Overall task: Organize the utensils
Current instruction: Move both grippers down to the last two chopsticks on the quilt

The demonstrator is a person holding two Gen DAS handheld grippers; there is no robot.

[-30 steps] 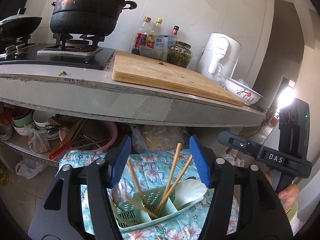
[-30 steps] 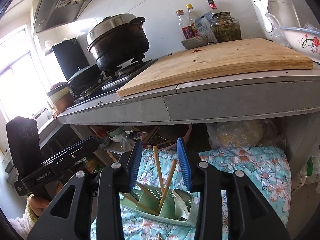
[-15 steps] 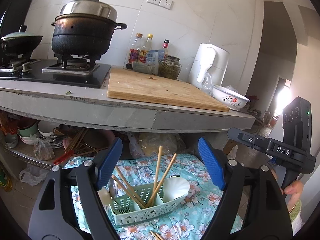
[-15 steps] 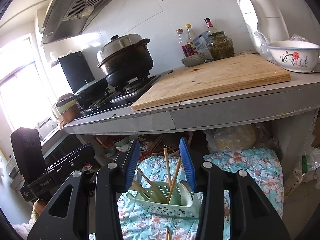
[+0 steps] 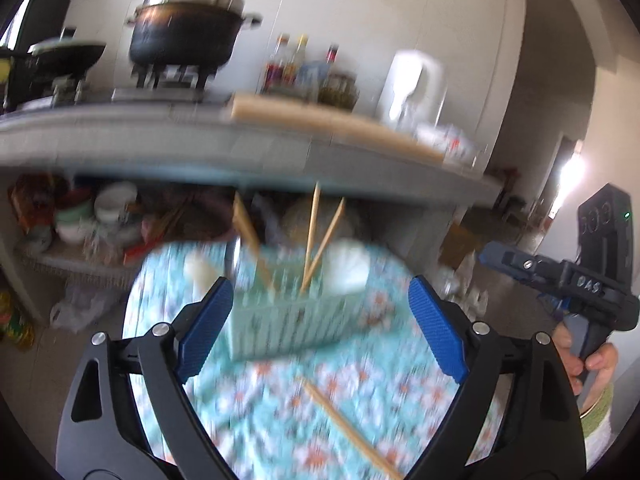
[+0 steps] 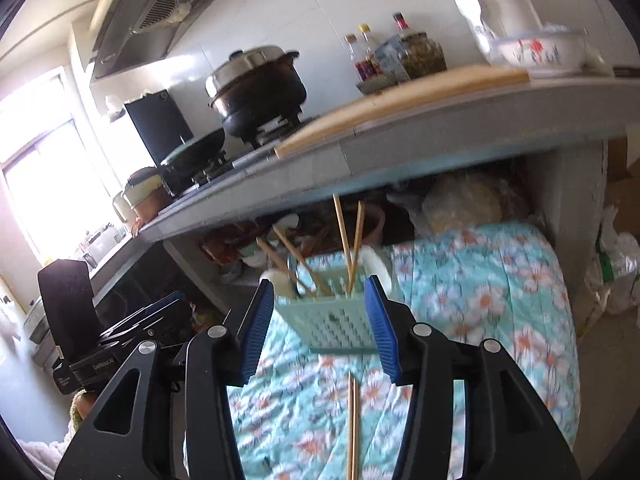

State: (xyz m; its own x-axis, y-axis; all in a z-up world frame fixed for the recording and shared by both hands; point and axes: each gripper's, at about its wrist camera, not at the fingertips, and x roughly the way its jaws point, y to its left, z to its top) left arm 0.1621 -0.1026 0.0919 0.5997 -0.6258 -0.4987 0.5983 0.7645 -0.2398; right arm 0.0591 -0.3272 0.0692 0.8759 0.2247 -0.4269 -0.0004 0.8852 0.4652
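A pale green slotted utensil basket (image 5: 288,320) (image 6: 336,316) stands on a floral cloth (image 5: 280,420) (image 6: 480,300). Wooden chopsticks (image 5: 316,236) (image 6: 346,240) and a white spoon (image 5: 348,268) (image 6: 376,264) stick up from it. A loose pair of chopsticks (image 5: 344,428) (image 6: 352,420) lies on the cloth in front of the basket. My left gripper (image 5: 320,284) is short of the basket, its jaws wide and opening, with nothing held. My right gripper (image 6: 319,284) also hangs back from the basket, its jaws opening and empty. The left wrist view is blurred.
A grey counter (image 5: 200,140) (image 6: 440,120) overhangs the cloth, carrying a cutting board (image 6: 400,104), a pot (image 6: 256,84), bottles and a kettle (image 6: 488,4). Bowls and clutter fill the shelf (image 5: 100,220) beneath. Each view shows the other gripper at its edge (image 5: 580,284) (image 6: 120,344).
Both grippers have pulled back from the basket and sunk a little, and their jaws have widened. The loose chopsticks on the cloth have come into view.
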